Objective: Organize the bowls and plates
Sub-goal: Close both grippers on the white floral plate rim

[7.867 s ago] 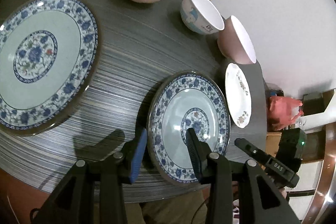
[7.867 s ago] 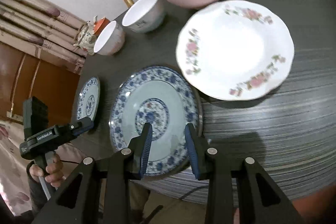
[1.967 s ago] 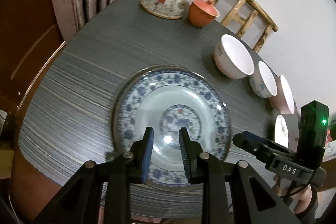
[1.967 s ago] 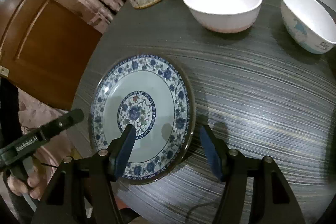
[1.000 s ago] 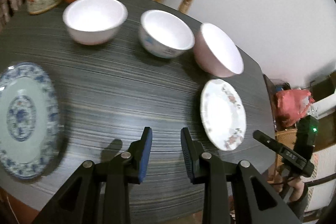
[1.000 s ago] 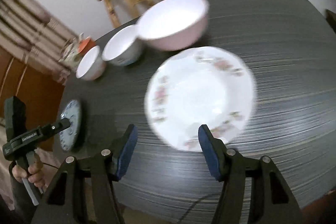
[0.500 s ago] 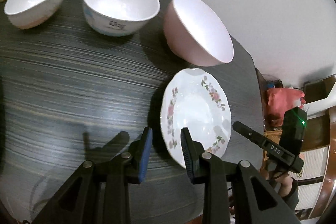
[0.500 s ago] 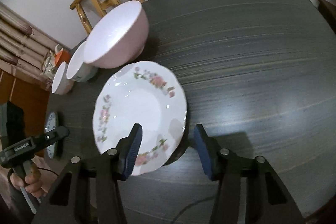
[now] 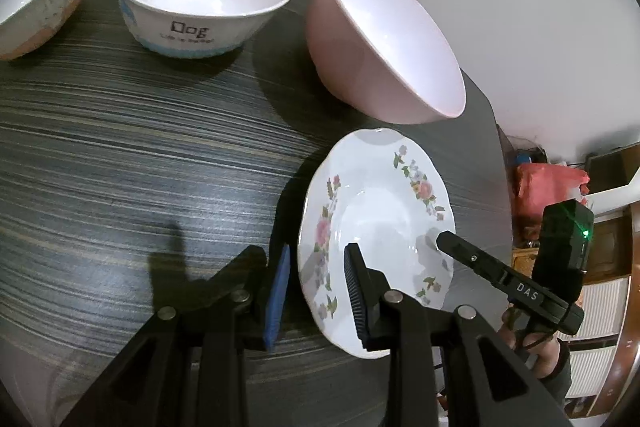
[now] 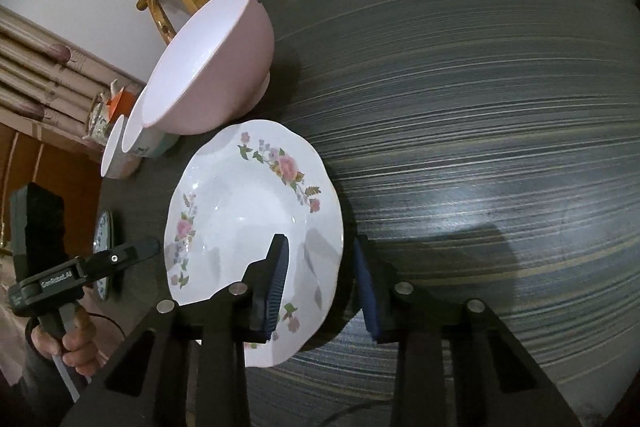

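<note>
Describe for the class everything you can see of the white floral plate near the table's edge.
The floral plate is white, glossy like glazed ceramic, with a scalloped rim and sprays of pink flowers and green leaves. It is empty and lies flat on the dark striped table, just in front of the pink bowl. The left claw and right claw each straddle its rim on opposite sides; whether the pads press cannot be told.

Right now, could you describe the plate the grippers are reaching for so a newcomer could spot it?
On the dark striped table, look just in front of the big pink bowl. The floral plate lies there: white, scalloped rim, pink flowers, unlike the plain bowls beside it.
</note>
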`<state>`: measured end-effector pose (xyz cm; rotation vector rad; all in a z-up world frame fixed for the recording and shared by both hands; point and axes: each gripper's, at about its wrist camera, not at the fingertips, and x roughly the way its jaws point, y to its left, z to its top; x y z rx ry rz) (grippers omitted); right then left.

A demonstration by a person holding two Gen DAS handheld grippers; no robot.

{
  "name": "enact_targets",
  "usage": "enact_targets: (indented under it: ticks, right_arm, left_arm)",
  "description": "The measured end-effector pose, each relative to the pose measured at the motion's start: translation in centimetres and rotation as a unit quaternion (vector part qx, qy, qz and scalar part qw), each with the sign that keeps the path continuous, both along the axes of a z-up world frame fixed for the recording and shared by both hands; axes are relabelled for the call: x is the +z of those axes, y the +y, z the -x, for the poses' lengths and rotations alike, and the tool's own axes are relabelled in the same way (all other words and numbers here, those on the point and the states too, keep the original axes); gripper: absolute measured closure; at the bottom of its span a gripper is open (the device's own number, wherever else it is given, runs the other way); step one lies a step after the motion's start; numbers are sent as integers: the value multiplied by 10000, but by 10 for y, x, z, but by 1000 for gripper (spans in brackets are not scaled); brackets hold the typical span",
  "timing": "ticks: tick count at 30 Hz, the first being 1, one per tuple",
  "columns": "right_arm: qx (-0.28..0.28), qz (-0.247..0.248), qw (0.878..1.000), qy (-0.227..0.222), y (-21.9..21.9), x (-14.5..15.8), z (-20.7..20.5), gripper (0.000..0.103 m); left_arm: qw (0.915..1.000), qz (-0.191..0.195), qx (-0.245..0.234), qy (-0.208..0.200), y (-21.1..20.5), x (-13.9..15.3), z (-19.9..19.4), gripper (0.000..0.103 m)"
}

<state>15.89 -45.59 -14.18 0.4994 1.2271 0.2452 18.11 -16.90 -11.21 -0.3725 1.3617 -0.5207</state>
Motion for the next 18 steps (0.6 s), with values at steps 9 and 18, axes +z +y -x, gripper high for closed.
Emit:
enact_targets:
  ticks: [9, 18]
  right_arm:
    - [-28, 0, 10000, -3, 2, -4, -5, 73]
    - [-24, 99, 9999, -42, 8, -8, -6, 84]
  left_arm:
    - [9999, 40, -99, 58, -7, -12, -5, 77]
    - [9995, -64, -295, -44, -10, -13, -4, 82]
